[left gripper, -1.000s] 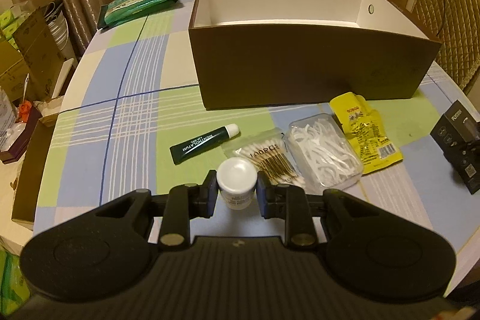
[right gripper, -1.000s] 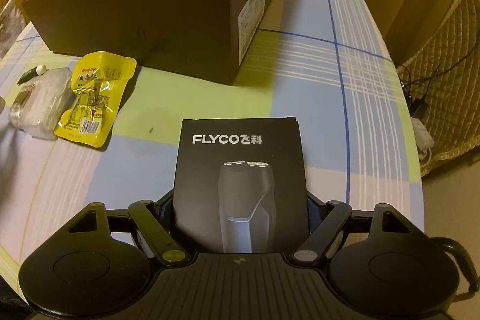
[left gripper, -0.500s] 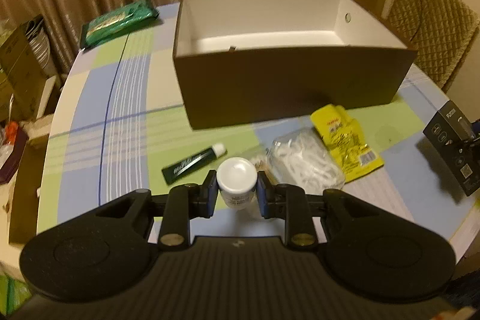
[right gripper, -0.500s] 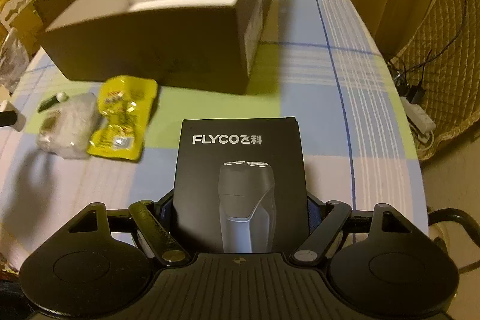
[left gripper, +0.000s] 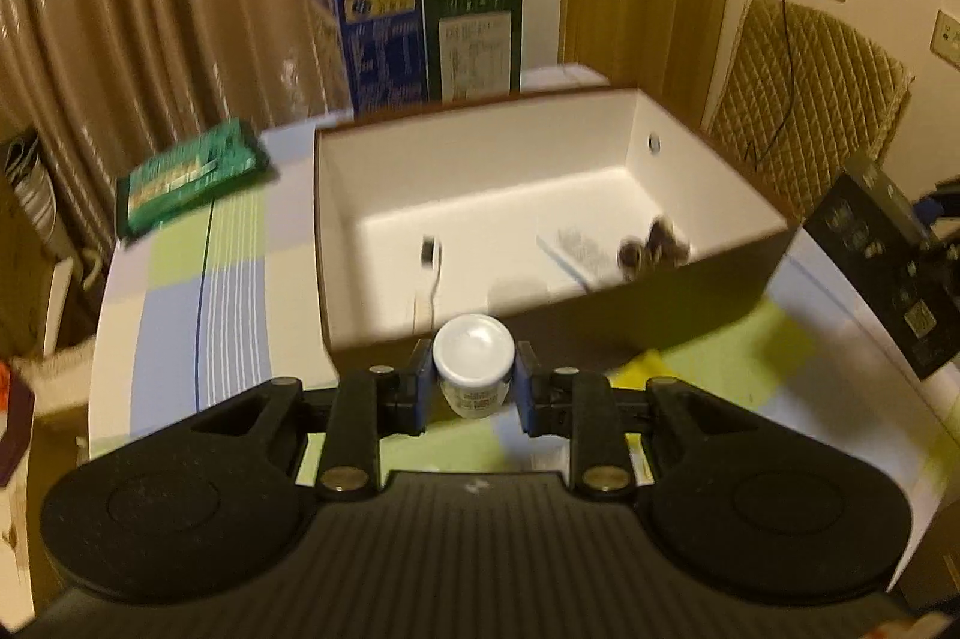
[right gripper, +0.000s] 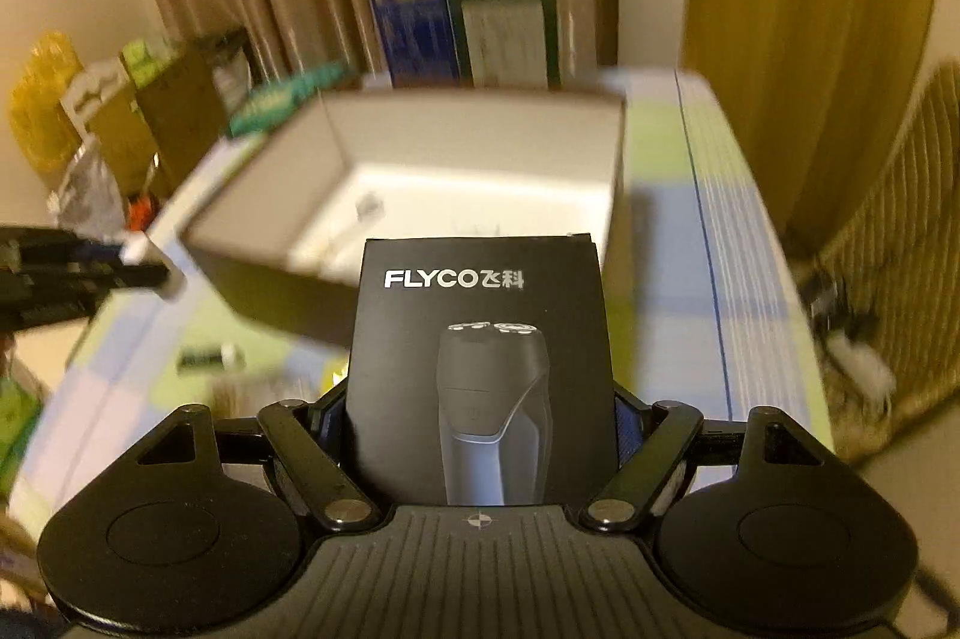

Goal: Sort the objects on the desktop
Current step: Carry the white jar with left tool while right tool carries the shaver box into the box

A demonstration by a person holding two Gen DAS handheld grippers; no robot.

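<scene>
My left gripper point(left gripper: 473, 387) is shut on a small white jar point(left gripper: 474, 362) with a white lid, held in the air just before the near wall of the open brown box point(left gripper: 600, 315). The box has a white inside with a few small items in it. My right gripper point(right gripper: 480, 435) is shut on a black FLYCO shaver box point(right gripper: 480, 339), lifted above the table near the brown box point(right gripper: 270, 291). The shaver box also shows at the right in the left wrist view point(left gripper: 882, 267). The left gripper with its jar shows at the left of the right wrist view point(right gripper: 78, 273).
A green packet point(left gripper: 186, 171) lies on the checked tablecloth point(left gripper: 180, 315) left of the box. Blue and green cartons point(left gripper: 420, 21) stand behind it. A dark tube point(right gripper: 210, 357) and a yellow packet point(left gripper: 648, 369) lie on the table. A quilted chair point(left gripper: 804, 99) is at right.
Both grippers have risen and moved toward the brown box with their loads. The inside of the box now shows from above, and the loose items on the table have dropped below view.
</scene>
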